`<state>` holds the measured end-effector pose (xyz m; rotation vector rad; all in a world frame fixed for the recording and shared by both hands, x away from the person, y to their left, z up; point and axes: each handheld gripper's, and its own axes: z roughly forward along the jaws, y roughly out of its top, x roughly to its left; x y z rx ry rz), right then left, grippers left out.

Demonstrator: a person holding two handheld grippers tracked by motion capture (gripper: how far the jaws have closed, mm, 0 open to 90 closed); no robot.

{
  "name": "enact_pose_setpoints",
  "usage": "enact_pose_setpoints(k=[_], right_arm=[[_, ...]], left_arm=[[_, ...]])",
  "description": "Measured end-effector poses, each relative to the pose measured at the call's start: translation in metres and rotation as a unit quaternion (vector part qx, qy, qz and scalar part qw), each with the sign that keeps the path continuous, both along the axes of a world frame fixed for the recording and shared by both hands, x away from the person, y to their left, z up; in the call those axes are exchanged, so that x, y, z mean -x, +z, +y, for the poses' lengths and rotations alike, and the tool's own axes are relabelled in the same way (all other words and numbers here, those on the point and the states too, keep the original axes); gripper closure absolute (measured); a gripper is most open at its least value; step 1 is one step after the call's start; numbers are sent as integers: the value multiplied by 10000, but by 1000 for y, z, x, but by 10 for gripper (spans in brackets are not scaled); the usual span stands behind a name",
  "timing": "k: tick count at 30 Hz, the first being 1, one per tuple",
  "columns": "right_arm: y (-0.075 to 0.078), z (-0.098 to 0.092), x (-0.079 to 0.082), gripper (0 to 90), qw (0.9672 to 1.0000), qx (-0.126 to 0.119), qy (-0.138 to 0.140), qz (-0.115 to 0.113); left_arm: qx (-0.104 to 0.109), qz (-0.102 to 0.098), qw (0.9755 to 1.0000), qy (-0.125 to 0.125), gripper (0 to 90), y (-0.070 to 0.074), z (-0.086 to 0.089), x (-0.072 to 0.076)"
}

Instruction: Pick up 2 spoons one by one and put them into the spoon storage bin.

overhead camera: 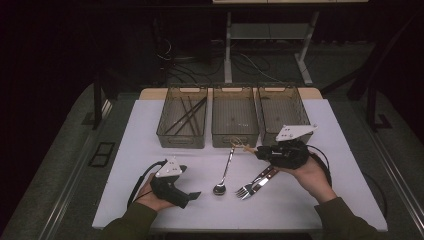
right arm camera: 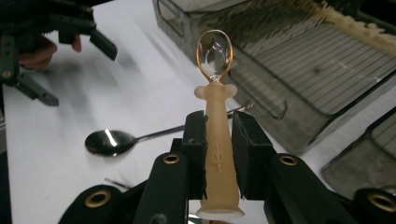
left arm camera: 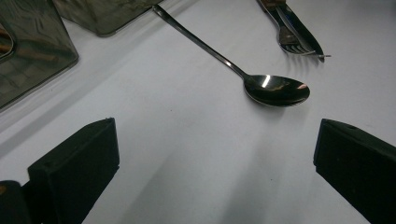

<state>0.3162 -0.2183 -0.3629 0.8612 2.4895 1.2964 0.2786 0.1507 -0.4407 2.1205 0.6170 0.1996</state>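
Observation:
My right gripper point(right arm camera: 218, 140) is shut on the peach-coloured handle of a small spoon point(right arm camera: 217, 107), whose clear bowl points up and away toward the bins. In the high view that gripper point(overhead camera: 258, 151) hovers right of centre, with the small spoon point(overhead camera: 243, 147) sticking out to its left, just in front of the middle bin point(overhead camera: 235, 137). My left gripper point(overhead camera: 187, 184) rests low at the front left, open with nothing between its fingers. Its own view shows the left gripper point(left arm camera: 217, 140) over bare table, a metal spoon point(left arm camera: 275, 88) lying just beyond the jaws.
Three clear bins stand in a row at the back; the left bin point(overhead camera: 182, 135) holds dark chopsticks and the right bin point(overhead camera: 282, 112) sits behind my right hand. A metal spoon point(overhead camera: 225, 172) lies at mid-table, with a fork and knife point(overhead camera: 256, 182) beside it.

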Motion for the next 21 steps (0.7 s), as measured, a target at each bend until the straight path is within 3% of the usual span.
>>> enact_pose_setpoints(k=[14, 21], right_arm=[[11, 6, -28, 758, 9994, -128, -289, -163], [7, 14, -54, 757, 9988, 34, -469, -113]], left_arm=[[-51, -8, 10000, -41, 0, 0, 1, -1], [-38, 31, 10000, -47, 0, 0, 0, -1]])
